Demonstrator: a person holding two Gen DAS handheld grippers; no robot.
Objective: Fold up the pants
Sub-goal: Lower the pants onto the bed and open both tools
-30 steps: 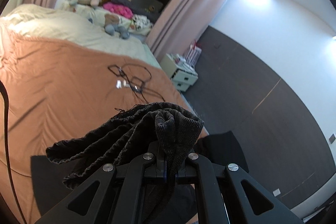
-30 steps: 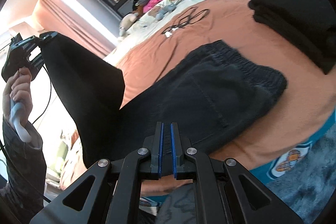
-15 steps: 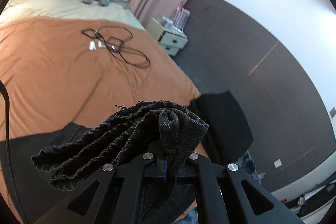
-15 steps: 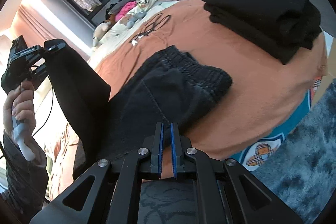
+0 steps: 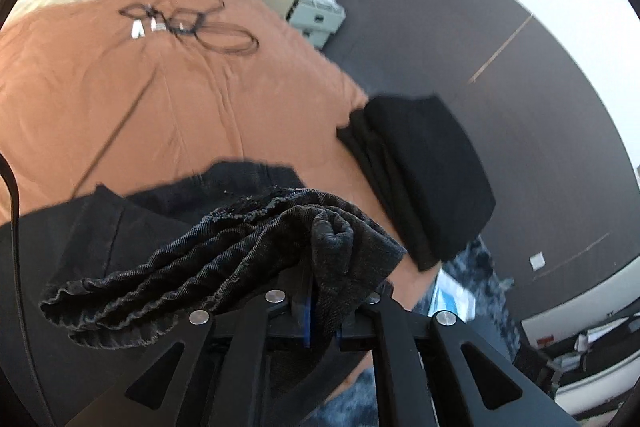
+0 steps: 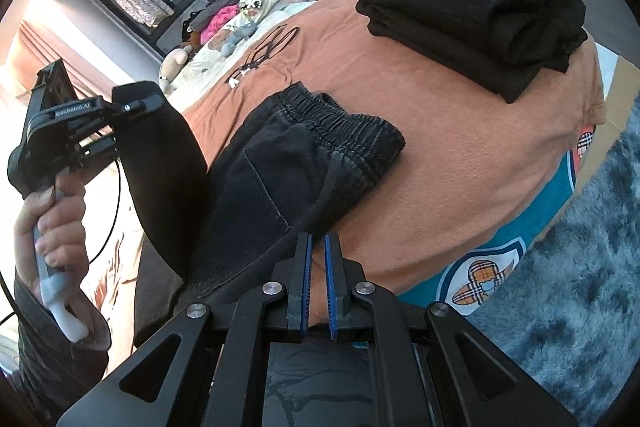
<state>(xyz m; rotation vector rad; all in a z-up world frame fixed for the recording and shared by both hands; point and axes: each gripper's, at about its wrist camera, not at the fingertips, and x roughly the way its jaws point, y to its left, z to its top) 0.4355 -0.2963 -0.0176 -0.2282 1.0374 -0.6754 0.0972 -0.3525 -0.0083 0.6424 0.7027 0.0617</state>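
Dark grey pants (image 6: 304, 171) lie on the orange bed cover (image 6: 460, 163), with the elastic waistband toward the bed's corner. My left gripper (image 5: 320, 311) is shut on the bunched leg hems (image 5: 256, 251) and holds them up above the pants; it shows in the right wrist view (image 6: 132, 107) with the leg hanging from it. My right gripper (image 6: 316, 267) has its jaws almost together, a narrow gap between the blue pads, and nothing in it. It hovers at the near edge of the pants.
A stack of folded black clothes (image 6: 480, 3) sits at the bed's corner, right of the pants. Black cables (image 5: 192, 23) lie farther up the bed, with soft toys (image 6: 224, 35) beyond. A white bedside cabinet (image 5: 308, 11) and a blue shaggy rug (image 6: 580, 287) stand beside the bed.
My left gripper has carried the leg hems down and toward the waistband end of the bed. The right gripper has pulled back a little, so the folded stack shows more fully.
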